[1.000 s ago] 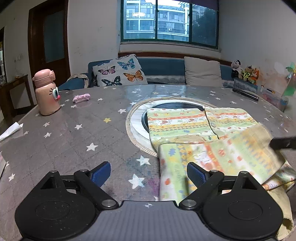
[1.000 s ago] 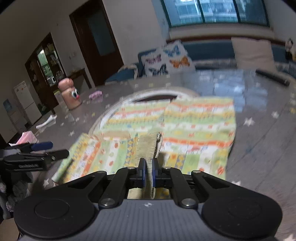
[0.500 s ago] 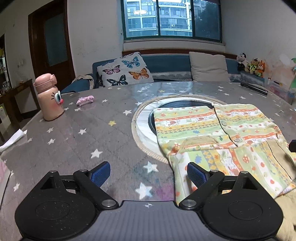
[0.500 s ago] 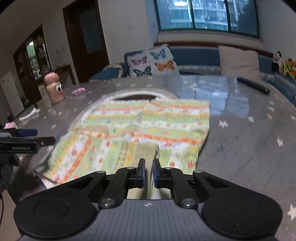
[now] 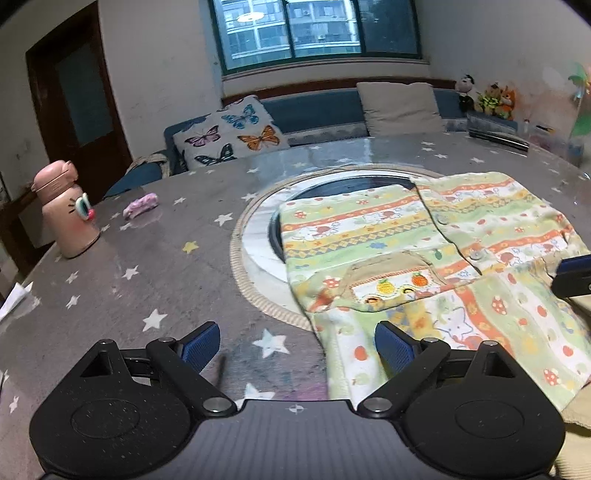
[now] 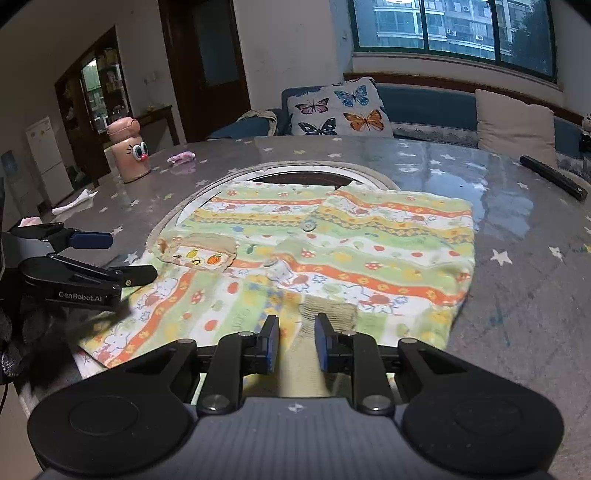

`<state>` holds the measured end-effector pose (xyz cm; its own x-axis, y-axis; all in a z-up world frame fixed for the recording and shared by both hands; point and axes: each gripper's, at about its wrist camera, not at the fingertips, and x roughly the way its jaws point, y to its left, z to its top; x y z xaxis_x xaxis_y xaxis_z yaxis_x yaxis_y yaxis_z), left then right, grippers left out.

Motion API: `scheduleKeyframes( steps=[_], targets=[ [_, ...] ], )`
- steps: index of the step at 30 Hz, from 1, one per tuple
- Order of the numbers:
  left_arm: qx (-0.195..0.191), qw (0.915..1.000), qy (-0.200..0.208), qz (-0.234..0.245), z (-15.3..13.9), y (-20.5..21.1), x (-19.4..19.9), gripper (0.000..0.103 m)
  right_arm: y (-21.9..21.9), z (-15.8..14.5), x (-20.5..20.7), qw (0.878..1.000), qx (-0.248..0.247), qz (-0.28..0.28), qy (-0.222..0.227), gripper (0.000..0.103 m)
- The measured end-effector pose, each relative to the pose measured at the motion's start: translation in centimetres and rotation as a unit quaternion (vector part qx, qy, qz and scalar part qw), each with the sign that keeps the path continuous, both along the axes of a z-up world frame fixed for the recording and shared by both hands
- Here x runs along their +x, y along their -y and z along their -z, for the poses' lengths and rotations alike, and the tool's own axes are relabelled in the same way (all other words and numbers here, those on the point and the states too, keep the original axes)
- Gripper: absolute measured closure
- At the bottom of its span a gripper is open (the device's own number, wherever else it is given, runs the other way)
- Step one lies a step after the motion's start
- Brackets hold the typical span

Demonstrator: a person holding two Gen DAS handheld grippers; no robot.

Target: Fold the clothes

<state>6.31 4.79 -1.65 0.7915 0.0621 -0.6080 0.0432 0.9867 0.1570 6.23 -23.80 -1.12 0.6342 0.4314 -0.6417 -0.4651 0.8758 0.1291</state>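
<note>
We see the patterned garment [image 6: 332, 240] flat on the bench [image 6: 517, 295]; our right gripper [image 6: 295, 341] spread over its near tan cuff [image 6: 328, 314], left gripper [image 5: 295, 345] spread at its left edge.

Window [image 5: 321, 29]: wide, green-framed, high in the far wall; lit apartment blocks outside, a ceiling lamp reflected in the glass.
Walls [image 6: 295, 48]: pale, scuffed plaster.
Door [image 5: 70, 107]: dark wood with a frosted pane, at the left of the window wall.
Sofa [image 5: 314, 110]: blue, under the window, behind the table's far edge.
Butterfly cushion [image 5: 231, 136]: white, at the sofa's left end.
Beige cushion [image 5: 399, 107]: toward the sofa's right end.
Plush toys [image 5: 484, 96]: grouped at the sofa's far right end.
Table [image 5: 147, 266]: grey cover printed with stars, glossy, with a round inset at its centre.
Fridge [image 6: 46, 158]: white, in the side room at the left.
Shelves [image 6: 101, 88]: lit, beyond the dark doorway.
</note>
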Motion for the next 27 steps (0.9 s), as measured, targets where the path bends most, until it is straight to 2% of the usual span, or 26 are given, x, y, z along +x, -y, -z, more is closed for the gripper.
scheduleKeyframes(
  steps=[3, 8, 13, 20, 27],
  targets=[
    [-0.002, 1.0000, 0.007, -0.001, -0.6, 0.1, -0.5, 0.011, 0.3, -0.5, -0.2, 1.000, 0.000, -0.001, 0.007, 0.081],
    [-0.006, 0.9993, 0.019, 0.033, -1.8, 2.0, -0.9, 0.010, -0.3, -0.8, -0.2, 1.000, 0.007, -0.016, 0.013, 0.068],
    [0.017, 0.9987, 0.011, 0.047, -0.9, 3.3, -0.2, 0.010, -0.9, -0.1, 0.0, 1.000, 0.004, -0.027, 0.007, 0.067],
    [0.032, 0.9982, 0.014, 0.049, 0.0, 2.9, -0.6, 0.010, 0.5, -0.2, -0.8, 1.000, -0.005, -0.029, 0.006, 0.067],
    [0.054, 0.9967, 0.025, 0.056, -0.8, 2.6, -2.7, 0.011, 0.7, -0.1, -2.5, 0.998, -0.025, -0.051, 0.019, 0.067]
  ],
)
